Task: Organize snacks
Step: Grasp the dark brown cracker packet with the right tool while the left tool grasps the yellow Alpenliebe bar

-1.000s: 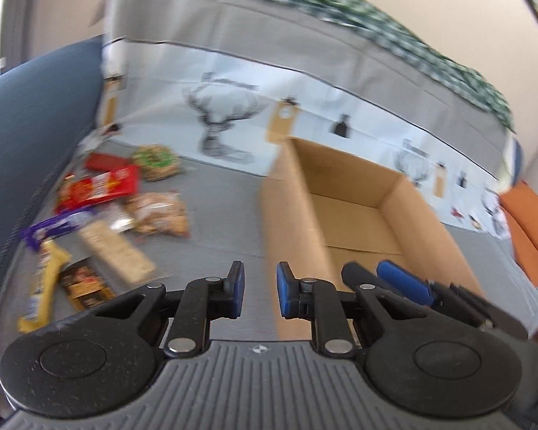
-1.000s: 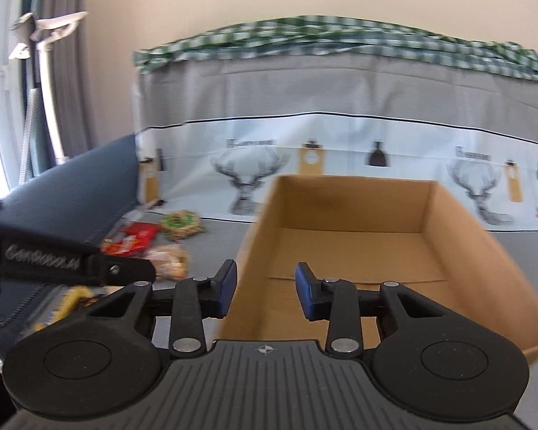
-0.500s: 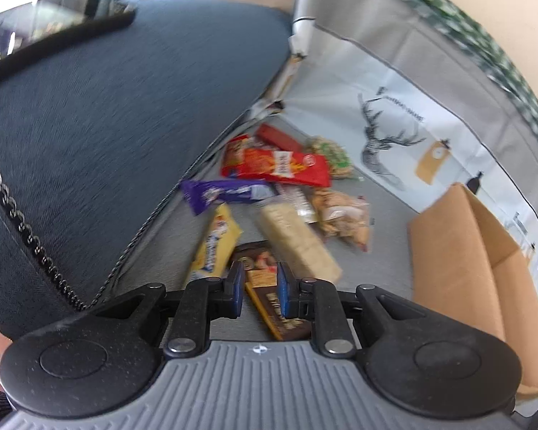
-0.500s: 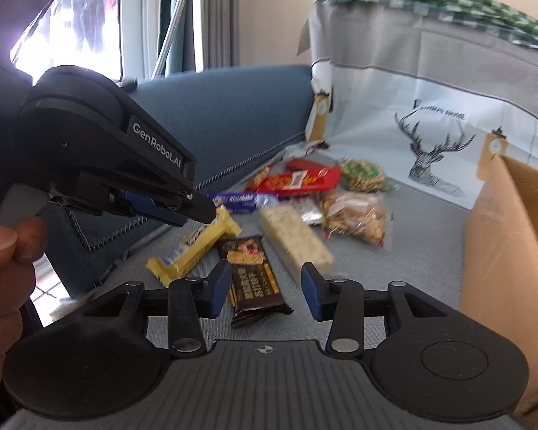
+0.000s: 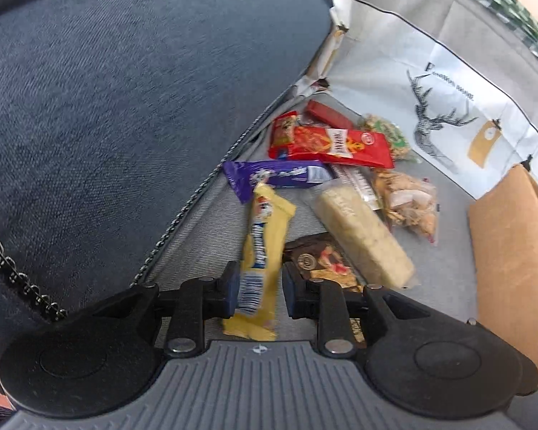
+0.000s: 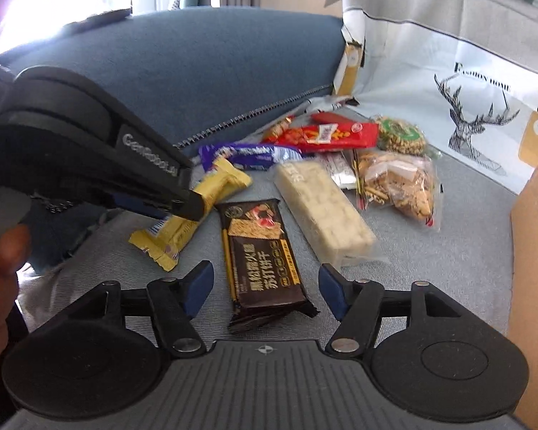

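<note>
The right gripper (image 6: pixel 265 288) hangs with its jaws just opened wide astride the near end of the dark brown biscuit pack (image 6: pixel 265 258), pads clear of it, bare grey cushion (image 6: pixel 448 251) to its right as far as the cardboard box (image 6: pixel 534 268) wall. The left gripper (image 5: pixel 261 286), jaws just parted a little, straddles the yellow bar (image 5: pixel 265 247) without pressing it, hard by the blue sofa arm (image 5: pixel 125 107). Beyond lie the pale rice bar (image 6: pixel 321 211), purple wrapper (image 6: pixel 247 154), red packet (image 6: pixel 322 136) and cracker bag (image 6: pixel 398 182), crowded together.
</note>
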`<action>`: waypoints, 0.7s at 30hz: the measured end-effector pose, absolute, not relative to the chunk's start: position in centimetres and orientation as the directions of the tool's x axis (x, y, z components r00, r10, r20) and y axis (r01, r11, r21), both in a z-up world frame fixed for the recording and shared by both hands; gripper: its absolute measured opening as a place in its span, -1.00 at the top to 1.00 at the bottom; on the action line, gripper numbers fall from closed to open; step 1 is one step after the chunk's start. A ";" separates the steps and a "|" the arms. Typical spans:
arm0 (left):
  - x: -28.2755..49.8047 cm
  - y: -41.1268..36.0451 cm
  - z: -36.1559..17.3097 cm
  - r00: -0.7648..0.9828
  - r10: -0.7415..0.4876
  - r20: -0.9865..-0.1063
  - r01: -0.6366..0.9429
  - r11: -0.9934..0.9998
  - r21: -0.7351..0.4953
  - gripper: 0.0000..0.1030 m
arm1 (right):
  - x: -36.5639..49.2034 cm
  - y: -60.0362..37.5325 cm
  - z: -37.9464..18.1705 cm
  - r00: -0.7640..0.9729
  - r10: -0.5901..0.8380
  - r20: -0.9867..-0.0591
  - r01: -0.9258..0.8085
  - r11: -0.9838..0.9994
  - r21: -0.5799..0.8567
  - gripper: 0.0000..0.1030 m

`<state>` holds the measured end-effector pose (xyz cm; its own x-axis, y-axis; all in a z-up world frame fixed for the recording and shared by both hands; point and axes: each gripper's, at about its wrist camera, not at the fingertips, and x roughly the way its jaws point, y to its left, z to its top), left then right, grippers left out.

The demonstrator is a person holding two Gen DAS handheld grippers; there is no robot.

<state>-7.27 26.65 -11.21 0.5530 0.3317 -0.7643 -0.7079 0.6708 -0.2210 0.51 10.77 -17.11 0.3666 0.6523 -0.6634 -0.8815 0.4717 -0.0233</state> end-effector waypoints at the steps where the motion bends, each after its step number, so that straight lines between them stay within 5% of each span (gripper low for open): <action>1: -7.2 26.7 -11.4 0.549 0.330 -0.768 -0.710 0.670 -0.219 0.45 | 0.7 10.7 -17.3 0.361 0.651 -0.668 -0.880 0.474 -0.014 0.10; 10: -6.6 26.0 -12.0 0.580 0.251 -0.775 -0.672 0.686 -0.280 0.51 | -0.4 7.1 -16.0 0.369 0.601 -0.709 -0.864 0.503 -0.024 0.19; 16: -7.4 25.1 -13.1 0.623 -0.042 -0.781 -0.585 0.638 -0.501 0.52 | -0.8 3.8 -15.3 0.403 0.482 -0.778 -0.773 0.635 -0.008 0.19; 21: -7.9 22.5 -13.1 0.580 -0.129 -0.805 -0.534 0.685 -0.495 0.51 | -1.1 1.3 -15.0 0.392 0.470 -0.791 -0.734 0.678 0.039 0.18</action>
<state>-7.88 22.48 -13.12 0.5798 -0.1290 -0.8045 -0.5342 0.6853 -0.4949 -1.07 1.33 -14.96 0.3923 0.4701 -0.7907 -0.7338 0.6783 0.0392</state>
